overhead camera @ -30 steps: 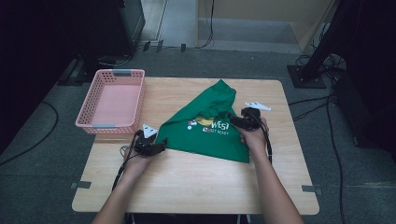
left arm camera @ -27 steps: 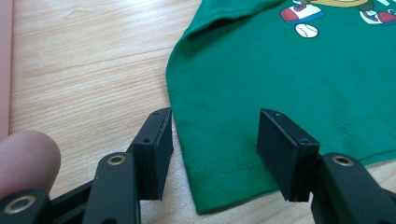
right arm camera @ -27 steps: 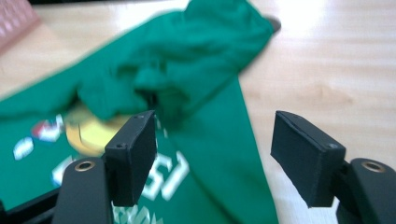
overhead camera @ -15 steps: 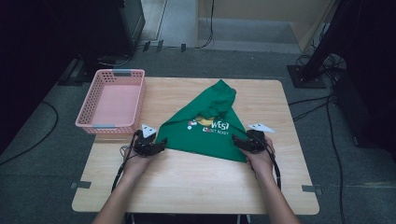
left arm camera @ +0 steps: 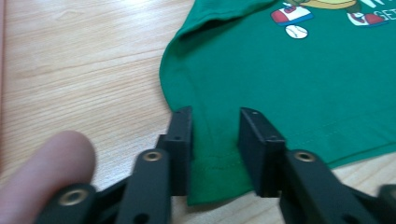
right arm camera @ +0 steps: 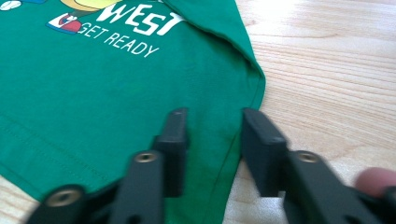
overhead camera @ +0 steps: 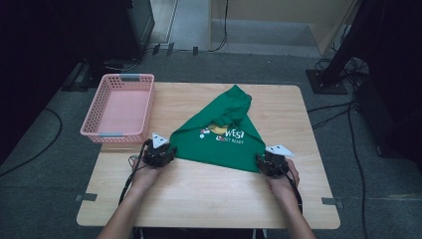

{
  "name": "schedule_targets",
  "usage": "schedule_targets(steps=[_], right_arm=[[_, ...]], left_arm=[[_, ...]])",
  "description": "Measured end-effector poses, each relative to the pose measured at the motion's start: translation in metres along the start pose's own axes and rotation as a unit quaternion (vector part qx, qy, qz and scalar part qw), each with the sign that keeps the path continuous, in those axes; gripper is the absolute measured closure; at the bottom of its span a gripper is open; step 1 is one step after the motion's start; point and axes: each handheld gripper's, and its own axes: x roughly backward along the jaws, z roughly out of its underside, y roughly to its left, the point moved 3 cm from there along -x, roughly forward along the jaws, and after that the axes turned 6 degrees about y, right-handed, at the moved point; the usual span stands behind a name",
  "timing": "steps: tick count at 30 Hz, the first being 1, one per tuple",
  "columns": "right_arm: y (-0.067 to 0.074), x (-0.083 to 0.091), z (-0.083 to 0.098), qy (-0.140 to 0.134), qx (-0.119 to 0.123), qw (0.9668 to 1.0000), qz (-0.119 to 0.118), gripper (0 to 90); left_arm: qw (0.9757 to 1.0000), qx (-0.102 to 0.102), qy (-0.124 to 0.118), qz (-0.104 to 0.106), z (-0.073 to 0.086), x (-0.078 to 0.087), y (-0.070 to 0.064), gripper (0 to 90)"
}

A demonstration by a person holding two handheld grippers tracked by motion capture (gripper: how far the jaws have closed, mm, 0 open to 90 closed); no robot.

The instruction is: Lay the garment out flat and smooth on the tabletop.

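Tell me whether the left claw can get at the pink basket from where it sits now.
Probably yes. The left claw sits at the green shirt's near left corner, its jaws closing around the hem, and the pink basket stands just beyond on bare table. It would have to let go of the shirt first.

Both forearms in from table's (overhead camera: pixel 209 199) near edge, low over it. Left gripper (overhead camera: pixel 158 155) at shirt's (overhead camera: pixel 224 144) near-left corner, right gripper (overhead camera: pixel 271 163) at near-right corner; jaws just been closing, fabric between, gap remaining.
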Motion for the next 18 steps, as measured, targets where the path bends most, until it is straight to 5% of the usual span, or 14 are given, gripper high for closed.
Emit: schedule_targets(steps=[5,11,18], right_arm=[[-0.001,0.001,0.001,0.0,-0.001,0.9999,-0.012,86.0],[-0.002,0.005,0.005,0.0,0.008,0.9999,-0.011,87.4],[-0.002,0.015,0.015,0.0,0.018,0.9998,-0.005,87.6]], left_arm=[[0.9999,-0.001,0.002,0.013,0.004,0.004,-0.003,86.6],[0.9989,0.018,0.003,0.043,0.017,0.015,-0.006,87.5],[0.9986,0.004,0.006,0.053,0.034,0.032,-0.019,87.5]])
